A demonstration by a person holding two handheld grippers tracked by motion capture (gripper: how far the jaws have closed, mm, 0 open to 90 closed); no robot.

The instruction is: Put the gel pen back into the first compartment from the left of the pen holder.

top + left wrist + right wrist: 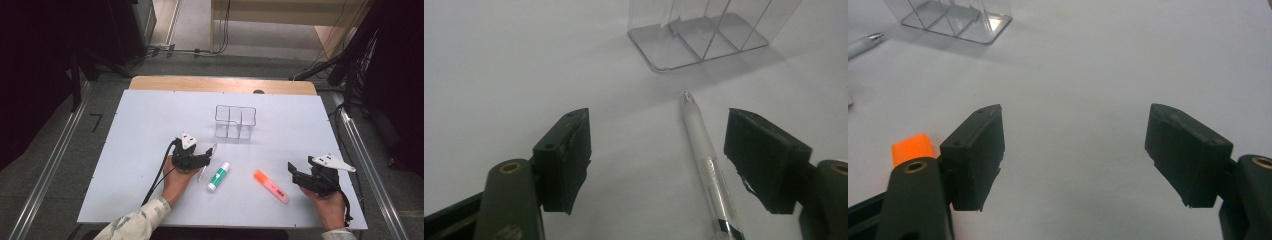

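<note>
- The clear plastic three-compartment organiser box stands upright on the white table top, toward the far middle; it serves as the landmark here.
- The translucent white ballpoint pen lies flat on the table just in front of the box, its silver tip pointing at the box's near corner and clear of it.
- The left gripper sits in front of the box and a little to its left, over the pen. Its jaws stand apart, with the pen lying between them nearer the right jaw; neither pad presses on it.
- A white glue stick with a green label lies in front of the box, nearer the person than the pen.
- An orange-capped pink highlighter lies in front of the box and to its right.
- The right gripper rests well to the right of the box, beyond the highlighter, its jaws wide apart with nothing between them.
</note>
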